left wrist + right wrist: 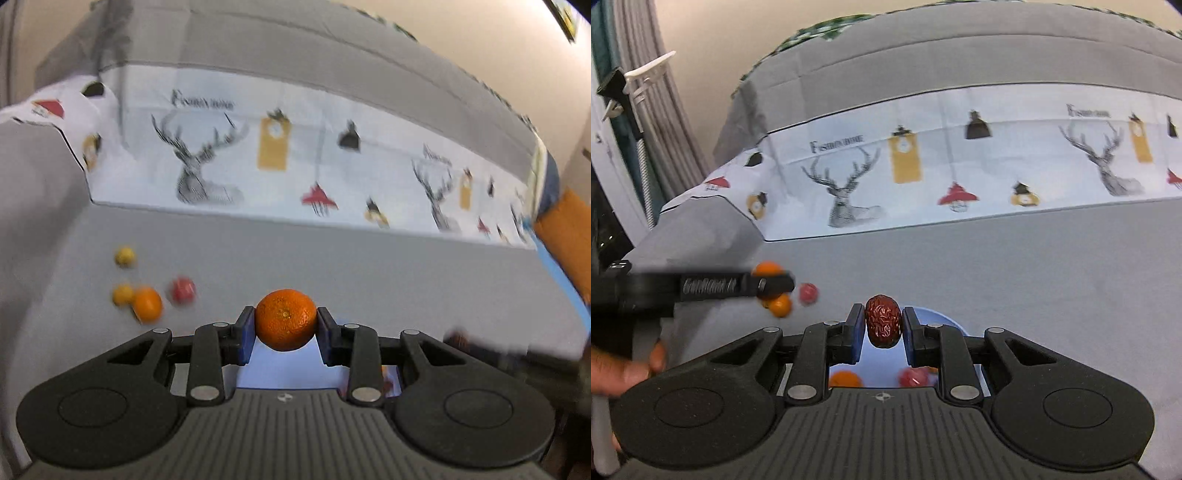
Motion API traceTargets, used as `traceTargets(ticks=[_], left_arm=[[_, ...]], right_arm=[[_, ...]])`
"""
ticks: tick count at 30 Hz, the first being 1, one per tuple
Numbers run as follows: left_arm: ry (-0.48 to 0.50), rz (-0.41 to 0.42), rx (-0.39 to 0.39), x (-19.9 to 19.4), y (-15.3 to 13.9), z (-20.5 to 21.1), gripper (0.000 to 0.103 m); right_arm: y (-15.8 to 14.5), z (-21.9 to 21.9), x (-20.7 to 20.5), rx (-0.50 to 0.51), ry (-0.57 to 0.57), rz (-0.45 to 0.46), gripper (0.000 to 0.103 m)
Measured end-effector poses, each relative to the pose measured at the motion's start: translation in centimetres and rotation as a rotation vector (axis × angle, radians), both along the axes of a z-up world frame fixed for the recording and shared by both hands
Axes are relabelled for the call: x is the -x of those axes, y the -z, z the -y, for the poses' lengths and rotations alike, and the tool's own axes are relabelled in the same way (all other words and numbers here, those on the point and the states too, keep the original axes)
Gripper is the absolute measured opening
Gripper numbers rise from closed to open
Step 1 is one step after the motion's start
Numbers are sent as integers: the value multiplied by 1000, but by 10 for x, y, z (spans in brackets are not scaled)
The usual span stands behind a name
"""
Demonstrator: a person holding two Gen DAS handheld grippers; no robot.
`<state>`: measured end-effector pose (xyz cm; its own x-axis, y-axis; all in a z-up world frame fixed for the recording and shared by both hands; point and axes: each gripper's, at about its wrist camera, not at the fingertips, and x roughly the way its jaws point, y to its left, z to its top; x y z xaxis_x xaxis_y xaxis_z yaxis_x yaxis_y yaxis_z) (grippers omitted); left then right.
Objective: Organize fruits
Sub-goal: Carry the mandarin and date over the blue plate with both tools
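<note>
My left gripper (285, 325) is shut on an orange mandarin (285, 319) and holds it above a light blue plate (291, 373). My right gripper (882, 326) is shut on a wrinkled dark red date (882, 320) above the same blue plate (942, 319), which holds an orange (845, 379) and a red fruit (912, 376). On the grey cloth to the left lie two small yellow fruits (125, 256) (122, 294), an orange (147, 304) and a red fruit (183, 290). The left gripper (768, 284) shows in the right wrist view at left.
A white cloth with deer and lamp prints (295, 158) hangs behind the grey surface (406, 280). An orange and blue object (565, 240) is at the right edge. A hand (624, 369) and curtains (646, 110) show at left.
</note>
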<state>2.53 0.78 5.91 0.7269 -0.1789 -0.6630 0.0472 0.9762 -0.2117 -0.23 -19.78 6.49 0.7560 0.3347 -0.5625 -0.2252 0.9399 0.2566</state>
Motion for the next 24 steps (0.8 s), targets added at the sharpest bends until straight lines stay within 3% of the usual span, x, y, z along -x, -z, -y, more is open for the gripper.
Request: traceTargets(ticks=[2,8,15,24], left_arm=[[28,-53,4,1,12,7,38],[23,-101,-5,-19,30,7,38],[35,-115,-59,-33,38,12,38],[63,-110,-98,-37,44,24,38]], right_arm=[[2,7,-1,-5,6,6,23],[28,11,-23,23,12,-85,22],[53,-16,-28,94,-62,-224,23],[57,-24,-27,128,-94,-231,23]])
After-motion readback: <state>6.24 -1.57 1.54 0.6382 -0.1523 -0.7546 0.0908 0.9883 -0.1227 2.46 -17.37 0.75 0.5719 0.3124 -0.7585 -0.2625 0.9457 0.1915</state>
